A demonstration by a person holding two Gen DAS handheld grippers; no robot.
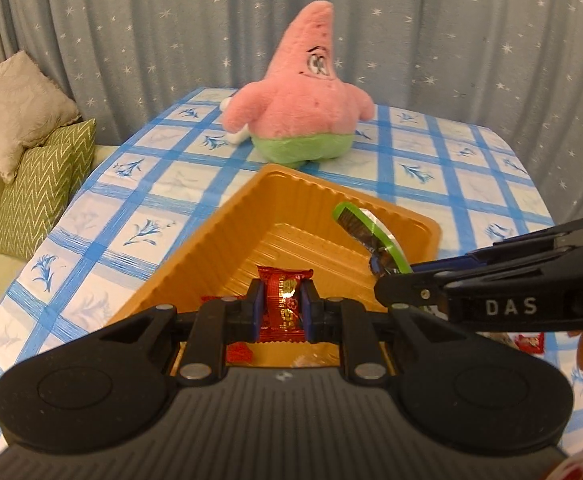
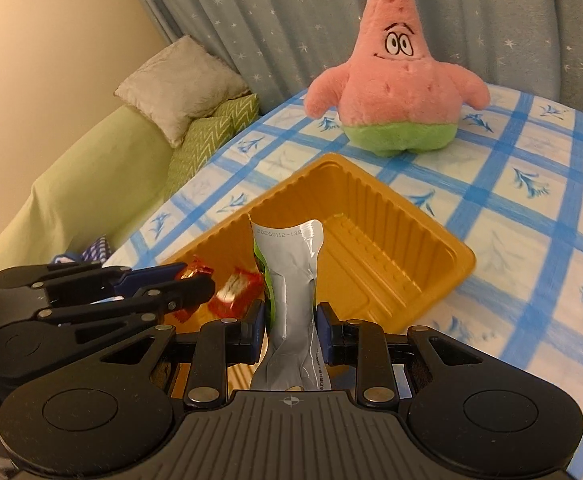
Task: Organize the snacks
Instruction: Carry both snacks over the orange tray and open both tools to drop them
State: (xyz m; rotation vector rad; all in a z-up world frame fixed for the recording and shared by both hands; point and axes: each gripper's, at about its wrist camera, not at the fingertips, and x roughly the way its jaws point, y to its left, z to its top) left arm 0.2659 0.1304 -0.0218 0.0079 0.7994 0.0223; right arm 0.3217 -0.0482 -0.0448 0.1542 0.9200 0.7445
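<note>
A gold plastic tray (image 1: 219, 236) (image 2: 431, 240) sits on the blue checked tablecloth. My left gripper (image 1: 282, 307) is shut on a red candy wrapper (image 1: 285, 300) and holds it over the tray's near part. My right gripper (image 2: 290, 322) is shut on a silver and green snack packet (image 2: 293, 280), upright over the tray. In the left wrist view the right gripper (image 1: 387, 280) comes in from the right with the green packet (image 1: 365, 236). In the right wrist view the left gripper (image 2: 201, 280) holds the red candy (image 2: 233, 292) at the left.
A pink star plush toy (image 1: 303, 92) (image 2: 395, 76) stands on the table behind the tray. Cushions (image 1: 31, 148) lie on a green sofa to the left. Another red wrapper (image 1: 529, 342) lies on the table at the right. A starred curtain hangs behind.
</note>
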